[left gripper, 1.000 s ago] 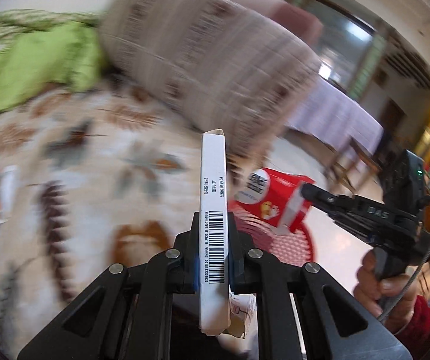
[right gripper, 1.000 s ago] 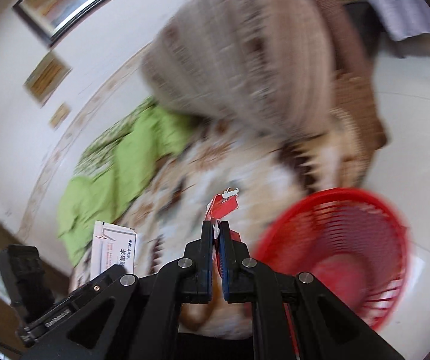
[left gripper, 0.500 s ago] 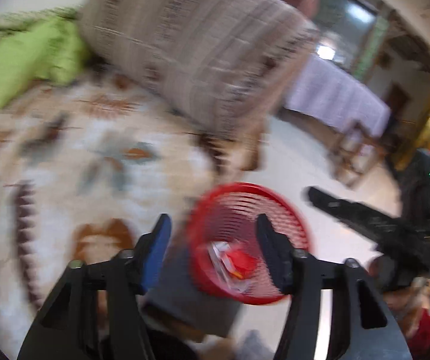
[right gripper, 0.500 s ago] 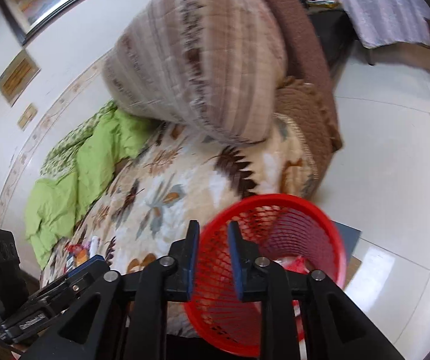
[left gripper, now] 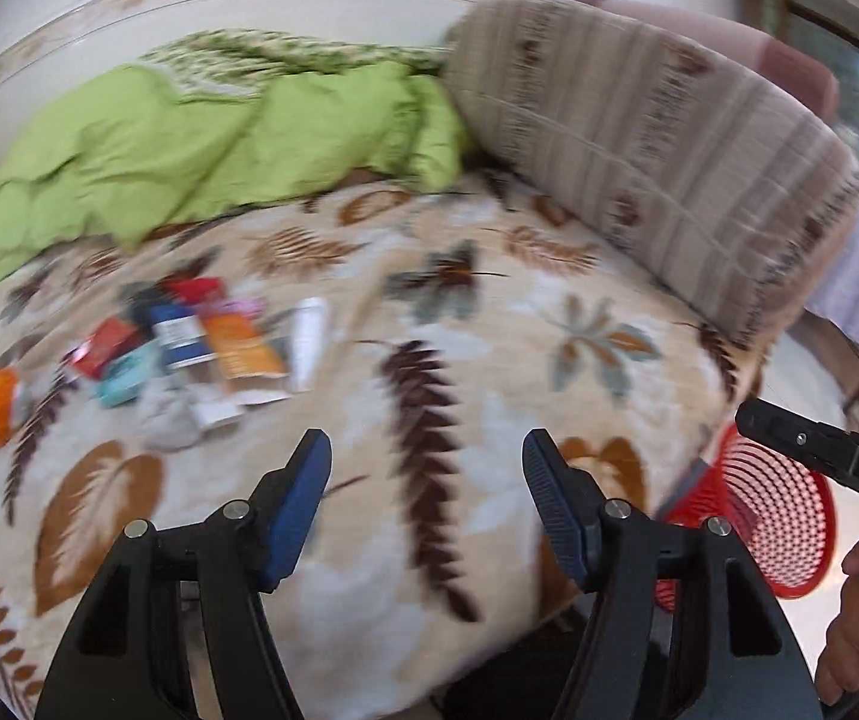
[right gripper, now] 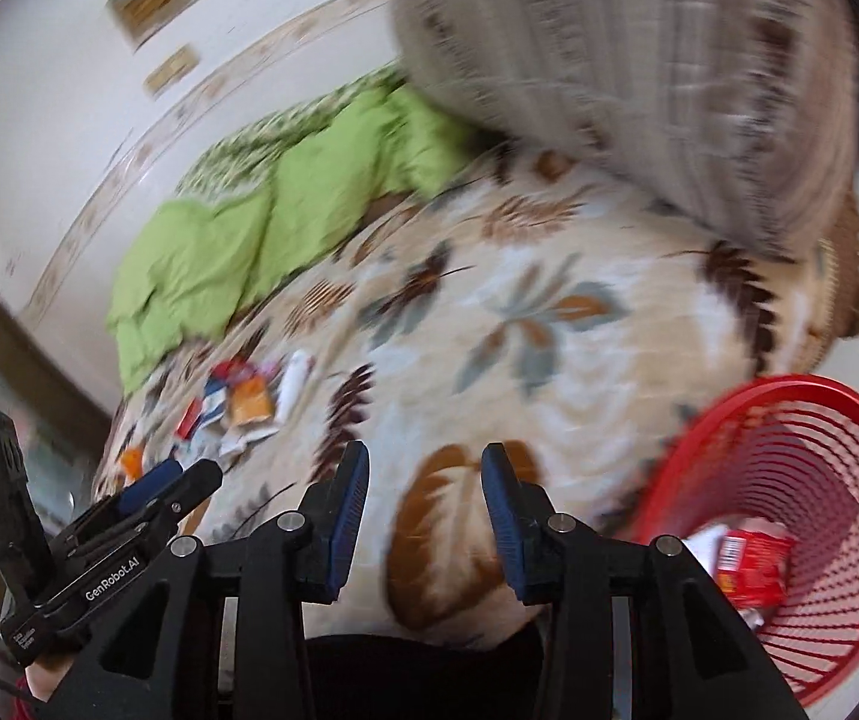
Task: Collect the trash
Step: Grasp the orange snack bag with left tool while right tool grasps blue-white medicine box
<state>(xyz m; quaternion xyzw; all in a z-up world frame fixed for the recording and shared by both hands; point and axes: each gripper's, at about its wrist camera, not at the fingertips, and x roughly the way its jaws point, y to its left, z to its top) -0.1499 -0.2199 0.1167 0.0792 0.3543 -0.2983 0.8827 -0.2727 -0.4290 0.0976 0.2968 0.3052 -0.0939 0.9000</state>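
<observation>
Left wrist view: the left gripper [left gripper: 426, 492] stands wide open and empty above the leaf-patterned blanket [left gripper: 489, 324], its blue pads [left gripper: 297, 498] touching nothing. The trash pile [left gripper: 189, 348], a blurred scatter of wrappers and small boxes, lies on the blanket ahead and to the left, well apart from the jaws. Right wrist view: the right gripper [right gripper: 423, 510], its jaws having just been opening, is parted with nothing between them. The red mesh basket [right gripper: 789, 420] sits at lower right beside the bed, holding a red packet [right gripper: 753, 564].
</observation>
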